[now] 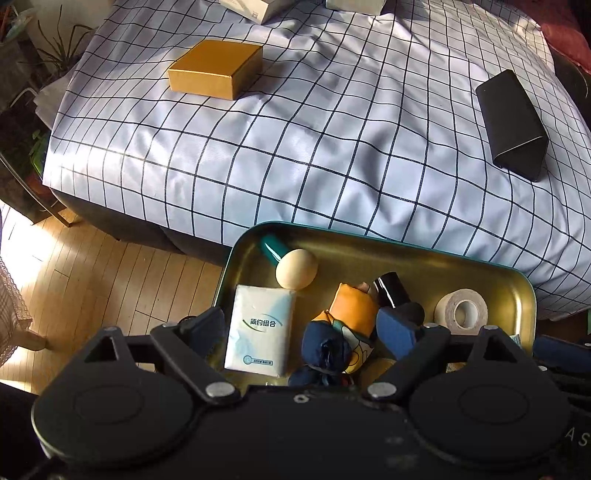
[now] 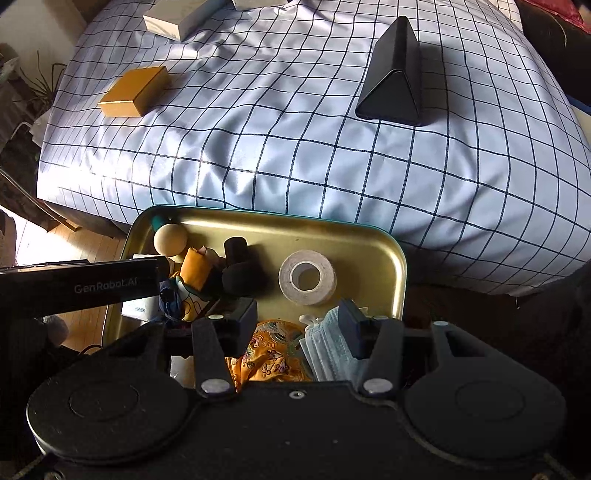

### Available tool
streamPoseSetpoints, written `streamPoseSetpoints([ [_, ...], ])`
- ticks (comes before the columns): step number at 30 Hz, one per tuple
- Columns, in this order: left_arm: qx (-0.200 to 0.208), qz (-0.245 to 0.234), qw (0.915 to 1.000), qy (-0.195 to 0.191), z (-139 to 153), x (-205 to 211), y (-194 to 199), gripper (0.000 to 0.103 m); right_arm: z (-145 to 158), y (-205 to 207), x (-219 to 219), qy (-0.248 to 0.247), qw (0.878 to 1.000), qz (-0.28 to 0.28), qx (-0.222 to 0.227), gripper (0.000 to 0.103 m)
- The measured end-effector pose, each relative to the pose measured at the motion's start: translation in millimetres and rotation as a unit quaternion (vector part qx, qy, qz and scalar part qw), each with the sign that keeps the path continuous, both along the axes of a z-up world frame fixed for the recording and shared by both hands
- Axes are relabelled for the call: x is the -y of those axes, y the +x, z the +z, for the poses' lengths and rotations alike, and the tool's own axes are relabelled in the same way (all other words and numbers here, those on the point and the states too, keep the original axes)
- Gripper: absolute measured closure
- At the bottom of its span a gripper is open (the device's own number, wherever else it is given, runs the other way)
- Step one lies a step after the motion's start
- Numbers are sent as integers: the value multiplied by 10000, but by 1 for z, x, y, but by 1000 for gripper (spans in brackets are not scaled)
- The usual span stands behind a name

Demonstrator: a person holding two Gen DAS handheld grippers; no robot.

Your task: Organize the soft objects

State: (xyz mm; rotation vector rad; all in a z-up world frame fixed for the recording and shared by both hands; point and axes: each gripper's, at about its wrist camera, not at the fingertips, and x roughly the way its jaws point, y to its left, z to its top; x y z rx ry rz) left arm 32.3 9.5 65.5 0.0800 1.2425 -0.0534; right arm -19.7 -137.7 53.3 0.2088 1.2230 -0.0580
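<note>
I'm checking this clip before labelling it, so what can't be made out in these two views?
- Tissue pack, right wrist view: mostly hidden behind the left gripper's body.
- Face mask, right wrist view: lower part covered by the right gripper.
- White boxes, left wrist view: cut off by the top edge.
- Soft toy, left wrist view: its bottom is hidden behind the left gripper.

Both wrist views look steeply down, close over one tin tray.
</note>
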Motion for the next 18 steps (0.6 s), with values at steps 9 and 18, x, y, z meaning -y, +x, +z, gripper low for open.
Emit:
streamPoseSetpoints([
  [9, -235, 7, 9997, -79, -2, -4, 2, 13, -4, 0, 2, 65, 9999, -118, -96, 54],
  [18, -288, -88, 9995, -26, -4, -1, 0, 13, -9, 2, 3, 108, 9996, -168, -207, 54],
])
